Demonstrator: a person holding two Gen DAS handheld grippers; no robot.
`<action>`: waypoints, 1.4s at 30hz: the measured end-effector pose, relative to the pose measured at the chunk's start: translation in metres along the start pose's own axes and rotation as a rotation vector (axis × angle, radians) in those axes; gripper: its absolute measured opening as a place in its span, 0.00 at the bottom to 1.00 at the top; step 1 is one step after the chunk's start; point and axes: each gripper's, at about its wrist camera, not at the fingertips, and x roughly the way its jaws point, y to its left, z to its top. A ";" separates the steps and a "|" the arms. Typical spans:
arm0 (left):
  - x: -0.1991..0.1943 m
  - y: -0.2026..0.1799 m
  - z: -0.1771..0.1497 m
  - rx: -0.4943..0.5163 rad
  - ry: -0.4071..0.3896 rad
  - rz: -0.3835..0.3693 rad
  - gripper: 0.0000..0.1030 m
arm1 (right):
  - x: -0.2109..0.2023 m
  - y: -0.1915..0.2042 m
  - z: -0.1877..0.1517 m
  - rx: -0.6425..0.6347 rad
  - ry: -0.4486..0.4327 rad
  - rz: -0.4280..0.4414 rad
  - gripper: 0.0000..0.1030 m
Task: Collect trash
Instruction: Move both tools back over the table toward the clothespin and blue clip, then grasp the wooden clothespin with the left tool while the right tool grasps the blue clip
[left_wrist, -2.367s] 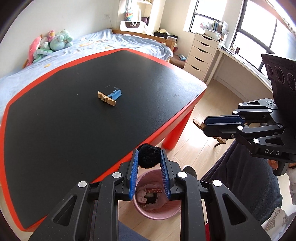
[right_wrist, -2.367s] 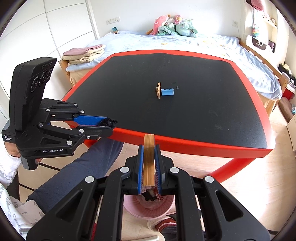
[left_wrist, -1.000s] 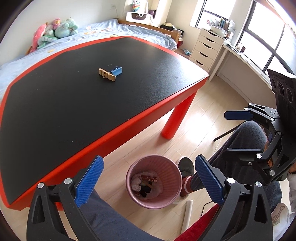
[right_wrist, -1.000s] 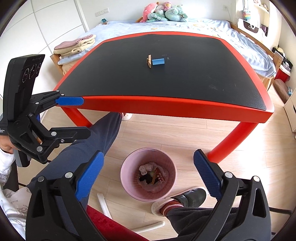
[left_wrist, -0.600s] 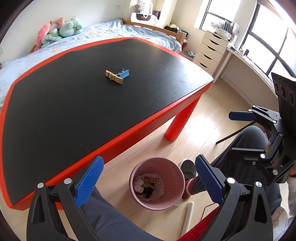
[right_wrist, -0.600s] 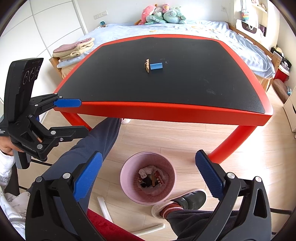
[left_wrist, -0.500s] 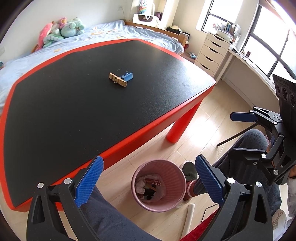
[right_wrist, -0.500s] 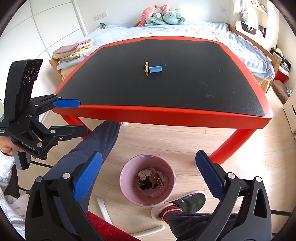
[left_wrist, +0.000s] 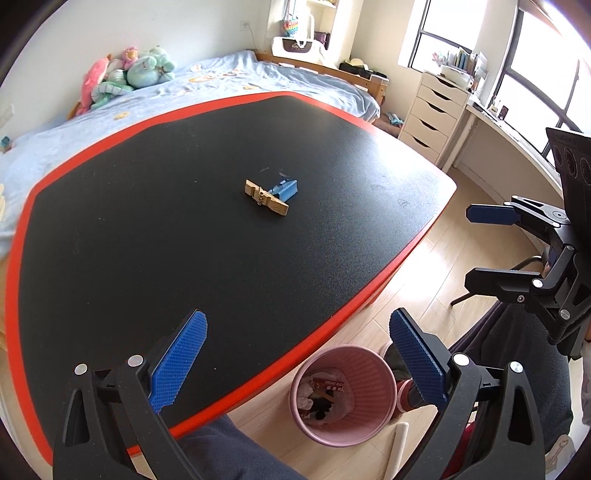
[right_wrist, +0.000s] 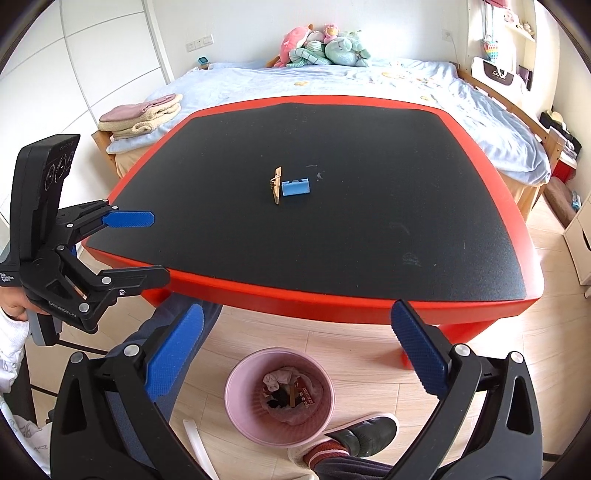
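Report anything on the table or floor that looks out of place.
Two stray pieces lie mid-table: a wooden clothespin and a small blue block right beside it, not yet binned. On the floor, a white tube lies loose beside the pink bin. Both grippers are open and empty.

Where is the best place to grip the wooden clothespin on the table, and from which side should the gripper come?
Probably from above, fingers closing across the long sides of the wooden clothespin at its end away from the blue block, which sits close beside it.
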 end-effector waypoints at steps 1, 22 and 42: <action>0.002 0.001 0.003 0.006 0.001 0.002 0.93 | 0.002 -0.002 0.005 -0.001 -0.002 -0.001 0.97; 0.068 0.016 0.044 0.012 0.016 0.063 0.93 | 0.061 -0.033 0.066 -0.005 -0.001 -0.010 0.97; 0.087 0.030 0.062 -0.025 -0.016 0.141 0.92 | 0.090 -0.040 0.083 -0.016 0.004 -0.001 0.97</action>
